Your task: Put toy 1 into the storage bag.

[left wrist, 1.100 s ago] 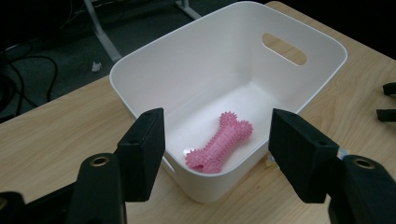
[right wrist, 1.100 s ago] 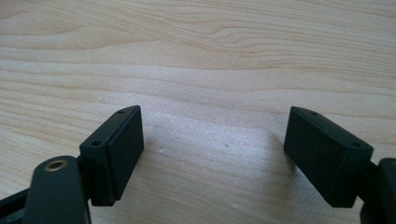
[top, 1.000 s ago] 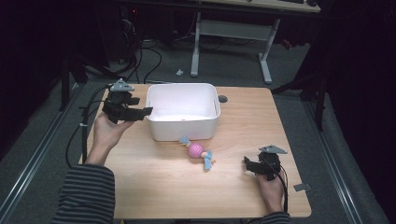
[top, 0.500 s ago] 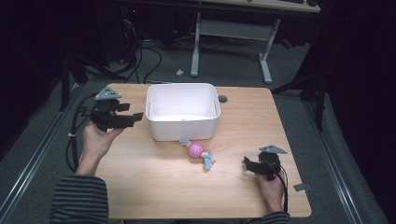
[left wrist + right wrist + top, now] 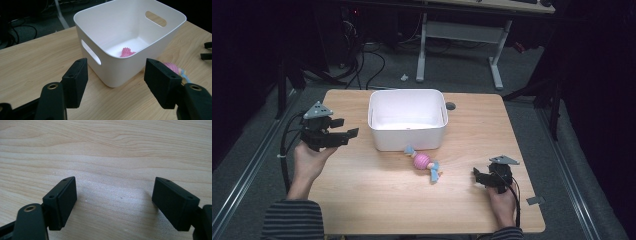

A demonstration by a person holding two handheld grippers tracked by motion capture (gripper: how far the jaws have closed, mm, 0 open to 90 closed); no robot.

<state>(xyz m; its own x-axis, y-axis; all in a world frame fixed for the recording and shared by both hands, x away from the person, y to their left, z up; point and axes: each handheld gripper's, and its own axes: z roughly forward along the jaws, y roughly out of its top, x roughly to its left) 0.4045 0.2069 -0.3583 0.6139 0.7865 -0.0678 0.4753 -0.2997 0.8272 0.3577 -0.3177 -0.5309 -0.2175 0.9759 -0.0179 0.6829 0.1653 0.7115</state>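
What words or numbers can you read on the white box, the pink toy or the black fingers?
None: no word, number or sign can be read anywhere.
White box: plain walls, no label.
Pink toy: no print to be seen on it.
Left gripper and right gripper: plain black fingers, only screw holes.
Table: bare wood grain.

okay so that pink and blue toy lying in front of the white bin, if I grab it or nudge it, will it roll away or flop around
The toy has a round pink middle, so a nudge would probably make it roll a little, though its blue ends stick out and should stop it soon. It looks small and likely light. The ends may flop if it is soft, but the pictures cannot settle that.
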